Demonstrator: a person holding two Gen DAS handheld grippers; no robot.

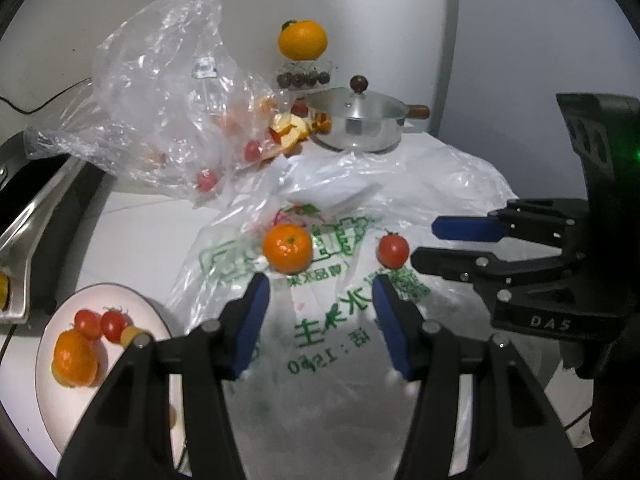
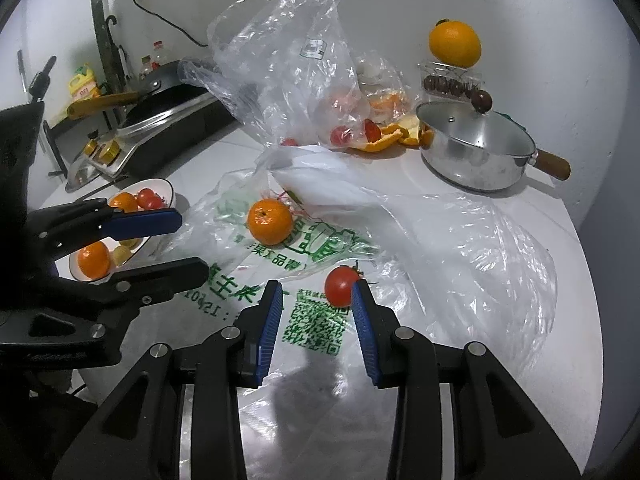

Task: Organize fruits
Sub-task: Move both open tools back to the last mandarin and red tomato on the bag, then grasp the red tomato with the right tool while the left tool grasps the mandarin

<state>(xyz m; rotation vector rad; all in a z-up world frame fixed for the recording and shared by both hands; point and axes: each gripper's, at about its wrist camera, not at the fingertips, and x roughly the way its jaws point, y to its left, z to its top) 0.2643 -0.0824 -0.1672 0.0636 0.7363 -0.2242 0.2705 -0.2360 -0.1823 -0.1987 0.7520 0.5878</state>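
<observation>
Our round white plate (image 1: 52, 408) holding an orange and cherry tomatoes at left, our left gripper (image 1: 320, 284) parted and empty behind the round orange tangerine (image 1: 287, 247) on the green-printed plastic bag (image 1: 320, 332), small red tomato (image 2: 340, 286) just ahead of our empty right gripper (image 2: 316, 292), jaws apart

You have two grippers in view, the left gripper (image 1: 320, 292) and the right gripper (image 2: 316, 300). Count three oranges: one on the printed bag (image 1: 287, 248), one far back on the clear box (image 1: 303, 39), one on the near-left plate (image 1: 74, 358). Two small tomatoes sit on that plate (image 1: 100, 323), one lies loose at right (image 1: 393, 250), and several more are blurred inside the far clear bag (image 1: 160, 80). One lidded pot (image 1: 358, 118).
</observation>
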